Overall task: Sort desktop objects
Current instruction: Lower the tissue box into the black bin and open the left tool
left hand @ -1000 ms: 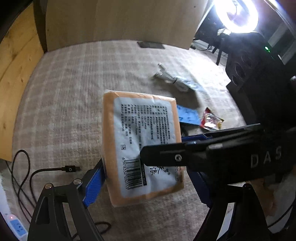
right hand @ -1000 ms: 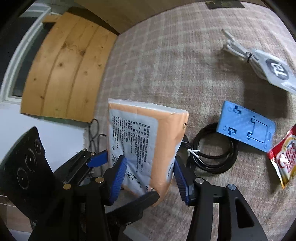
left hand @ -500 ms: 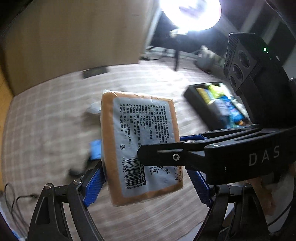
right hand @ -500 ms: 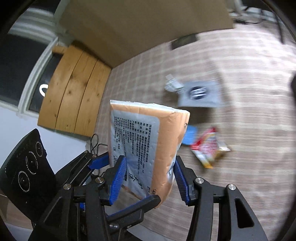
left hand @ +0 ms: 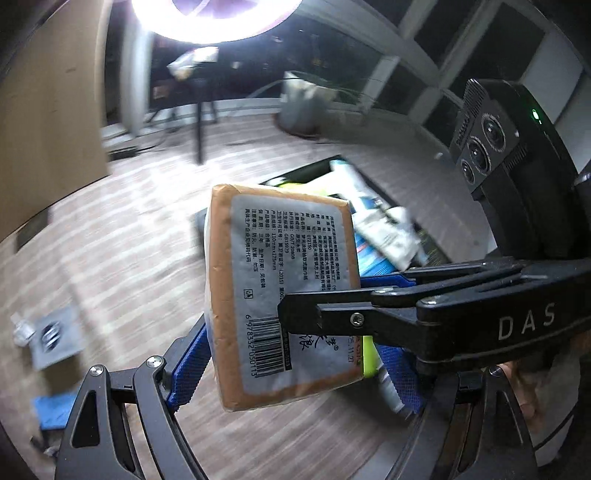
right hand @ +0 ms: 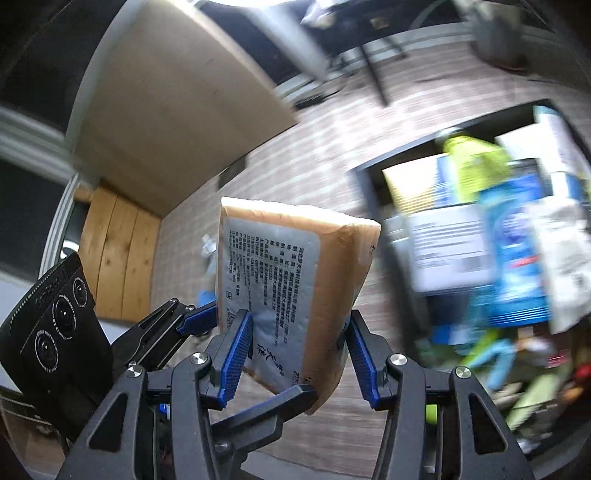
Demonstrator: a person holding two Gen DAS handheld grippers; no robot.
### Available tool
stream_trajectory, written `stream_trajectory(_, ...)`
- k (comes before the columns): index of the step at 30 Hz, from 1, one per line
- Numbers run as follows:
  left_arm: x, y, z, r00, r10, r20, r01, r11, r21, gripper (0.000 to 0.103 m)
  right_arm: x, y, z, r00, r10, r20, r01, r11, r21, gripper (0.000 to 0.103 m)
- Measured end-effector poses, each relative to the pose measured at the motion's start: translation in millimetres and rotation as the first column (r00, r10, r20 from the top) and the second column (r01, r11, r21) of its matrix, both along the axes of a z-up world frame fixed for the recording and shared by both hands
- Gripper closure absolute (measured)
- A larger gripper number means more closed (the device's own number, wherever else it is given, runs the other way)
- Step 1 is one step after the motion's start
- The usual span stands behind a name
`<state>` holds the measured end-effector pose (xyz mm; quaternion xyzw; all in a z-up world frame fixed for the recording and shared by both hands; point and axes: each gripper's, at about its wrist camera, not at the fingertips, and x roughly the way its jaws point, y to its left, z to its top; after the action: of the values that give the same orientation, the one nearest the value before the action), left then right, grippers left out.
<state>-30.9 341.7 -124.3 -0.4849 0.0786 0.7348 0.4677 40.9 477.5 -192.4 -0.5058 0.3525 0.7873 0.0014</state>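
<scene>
An orange tissue pack [left hand: 280,280] with a grey printed label hangs in the air, gripped from two sides. My left gripper [left hand: 295,369] is shut on it across its width, blue pads on both edges. My right gripper [right hand: 299,332] is shut on the same tissue pack [right hand: 295,273] across its thickness; one of its black fingers [left hand: 332,314] crosses the label in the left wrist view. Behind and to the right of the pack lies a black bin [right hand: 369,173] full of packets and boxes; the bin's rim [left hand: 291,176] peeks out behind the pack.
A grey pouch with a cable [left hand: 55,336] and a blue stand [left hand: 55,410] lie on the checked cloth at the left. A cardboard board [left hand: 48,110] stands at the back, with a ring light [left hand: 214,18] on a tripod and a plant pot [left hand: 303,107] beyond.
Both grippers have carried the tissue pack up and across the cloth, away from the cable and blue stand, until the black bin came into view. Neither grip has changed.
</scene>
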Motion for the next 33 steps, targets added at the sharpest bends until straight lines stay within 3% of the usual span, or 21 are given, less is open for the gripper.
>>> stream_trajectory(10,14.1,131.3,5.4,0.994,-0.106,-0.009,0.106,0.994,0.006,0.017,38.9,113.4,10.3,0.991,-0.131,-0.002,0.131,0.991,0.028,0.054)
stream_trajectory(17,12.1,178.8,4.2,0.993,-0.121,-0.012,0.121,0.993,0.013,0.017,62.4,164.8,6.6,0.977,-0.214,0.005,0.214,0.976,0.043,0.054)
stream_trajectory(25,6.7,155.1,8.6,0.996,-0.087,-0.033,0.087,0.996,0.009,0.017,68.1,172.3,8.8,0.97,-0.243,-0.002,0.242,0.964,0.114,0.054)
stream_trajectory(33,2.3,80.1,8.4,0.999,0.013,-0.045,-0.014,1.0,-0.02,0.017,49.9,118.9,15.5,0.993,-0.107,-0.047,0.115,0.964,0.238,0.053)
